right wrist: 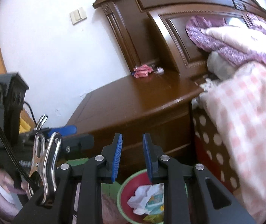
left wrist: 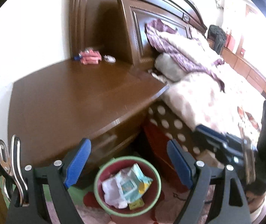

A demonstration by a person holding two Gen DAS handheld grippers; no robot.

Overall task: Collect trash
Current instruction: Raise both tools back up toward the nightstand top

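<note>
Left wrist view looks down on the bin [left wrist: 103, 199], green-rimmed and red inside, sitting on the floor at the foot of the nightstand [left wrist: 73, 97] with crumpled wrappers [left wrist: 125, 188] piled in it. The left gripper [left wrist: 128, 163] hangs above it, fingers spread wide, nothing between them. The right gripper [right wrist: 132, 157] hovers over the same bin with a narrow gap between its fingers, also empty. Pink packets [left wrist: 90, 56] lie at the nightstand's back corner, beside the bed [left wrist: 204, 100].
</note>
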